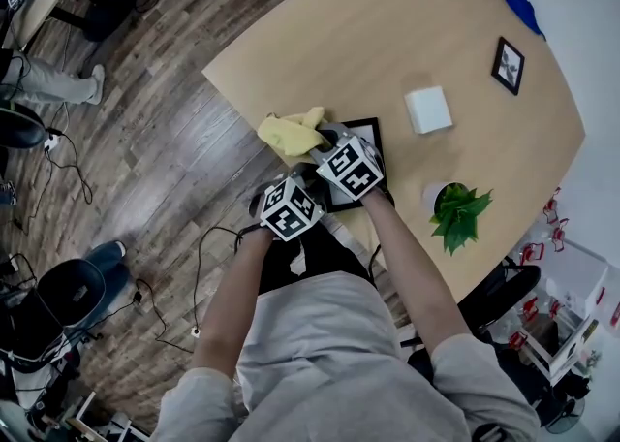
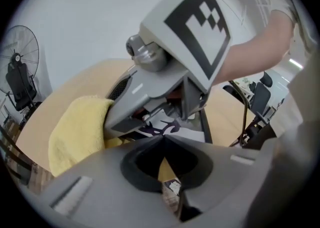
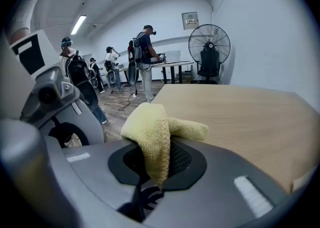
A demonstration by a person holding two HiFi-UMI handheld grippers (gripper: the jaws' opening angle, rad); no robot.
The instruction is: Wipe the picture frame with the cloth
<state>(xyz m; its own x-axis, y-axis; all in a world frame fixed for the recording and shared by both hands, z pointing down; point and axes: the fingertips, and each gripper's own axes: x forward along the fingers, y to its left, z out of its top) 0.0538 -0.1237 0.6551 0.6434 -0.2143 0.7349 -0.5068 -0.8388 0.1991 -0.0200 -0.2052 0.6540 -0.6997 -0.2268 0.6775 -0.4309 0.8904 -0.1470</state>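
The head view is giving the layout that neither gripper view offers: the picture frame is lying flat by the near edge of the bench, its long axis running from that edge toward the far one. Both marker cubes are sitting over its near half, and a white box and a potted plant are standing farther toward the right edge. The left gripper view is adding the close detail. The left gripper is coming in at the frame's near left corner, its jaws drawn to a thin slit and pinching what appears to be the frame's edge. A scrap of print is showing in the slit, and the picture's dark brush-like print is lying just beyond the tips. The right gripper view is showing the right gripper with its jaws clamped on the yellow cloth, which is hanging folded between them. A bit of the same dark print is showing under the fold, though whether the cloth is touching the glass is not clear. In the head view the cloth's loose end is spilling past the frame's far left corner onto the bench.
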